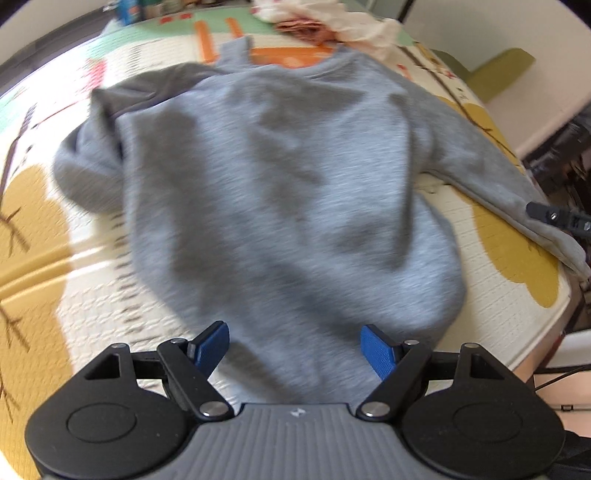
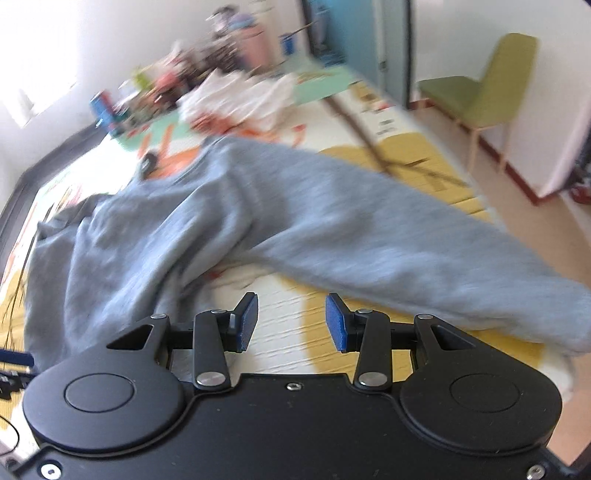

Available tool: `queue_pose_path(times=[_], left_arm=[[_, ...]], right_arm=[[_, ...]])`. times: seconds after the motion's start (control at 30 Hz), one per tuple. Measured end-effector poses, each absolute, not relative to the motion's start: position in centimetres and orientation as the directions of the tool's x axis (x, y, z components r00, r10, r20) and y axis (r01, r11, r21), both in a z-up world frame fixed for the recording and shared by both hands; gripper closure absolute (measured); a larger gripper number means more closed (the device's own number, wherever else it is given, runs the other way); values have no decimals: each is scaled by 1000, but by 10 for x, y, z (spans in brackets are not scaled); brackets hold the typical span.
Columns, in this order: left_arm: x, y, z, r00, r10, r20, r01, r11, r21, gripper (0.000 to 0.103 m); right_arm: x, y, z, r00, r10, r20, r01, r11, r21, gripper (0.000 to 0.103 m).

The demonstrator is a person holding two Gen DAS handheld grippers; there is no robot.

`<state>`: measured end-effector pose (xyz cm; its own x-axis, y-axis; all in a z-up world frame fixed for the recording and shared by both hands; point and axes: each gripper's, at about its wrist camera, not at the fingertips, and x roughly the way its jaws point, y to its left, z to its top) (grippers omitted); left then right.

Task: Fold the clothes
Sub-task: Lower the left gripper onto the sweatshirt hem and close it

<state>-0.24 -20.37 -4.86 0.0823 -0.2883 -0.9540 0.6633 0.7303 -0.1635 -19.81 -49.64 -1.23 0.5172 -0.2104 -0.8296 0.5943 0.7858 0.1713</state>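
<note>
A grey sweatshirt (image 1: 280, 192) lies spread on a patterned play mat (image 1: 44, 206), collar at the far side, hem toward me. My left gripper (image 1: 295, 350) is open and empty, its blue pads either side of the hem, just above it. In the right wrist view the sweatshirt (image 2: 155, 236) shows with one long sleeve (image 2: 406, 236) stretched to the right edge of the mat. My right gripper (image 2: 291, 321) is open and empty over bare mat, just in front of that sleeve. The right gripper's tip (image 1: 554, 218) shows at the sleeve in the left wrist view.
A pile of white and patterned clothes (image 1: 332, 22) lies at the far end of the mat, also in the right wrist view (image 2: 236, 99). A green chair (image 2: 487, 92) stands at the right on the floor. Bottles and clutter (image 2: 110, 107) sit at the far left.
</note>
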Motion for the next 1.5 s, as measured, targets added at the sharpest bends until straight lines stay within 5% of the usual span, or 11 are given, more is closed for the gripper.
queue_pose_path(times=[0.4,1.23,1.27,1.4,1.5], left_arm=[[10,-142,-64,86,-273,-958,588,790,-172,23],[80,-150,-91,15,-512,-859,549,722,-421,23],[83,-151,-93,5,-516,-856,545,719,-430,27],[89,-154,-102,-26,-502,-864,544,718,-434,71],[87,-158,-104,-31,-482,-875,566,713,-413,81]], right_arm=[[-151,-461,-71,452,-81,-888,505,844,180,65],[-132,-453,-103,420,-45,-906,533,820,206,60],[-132,-453,-103,419,-46,-907,536,819,206,60],[-132,-451,-103,414,-51,-909,543,815,202,63],[-130,-449,-102,416,-51,-908,539,818,202,69]])
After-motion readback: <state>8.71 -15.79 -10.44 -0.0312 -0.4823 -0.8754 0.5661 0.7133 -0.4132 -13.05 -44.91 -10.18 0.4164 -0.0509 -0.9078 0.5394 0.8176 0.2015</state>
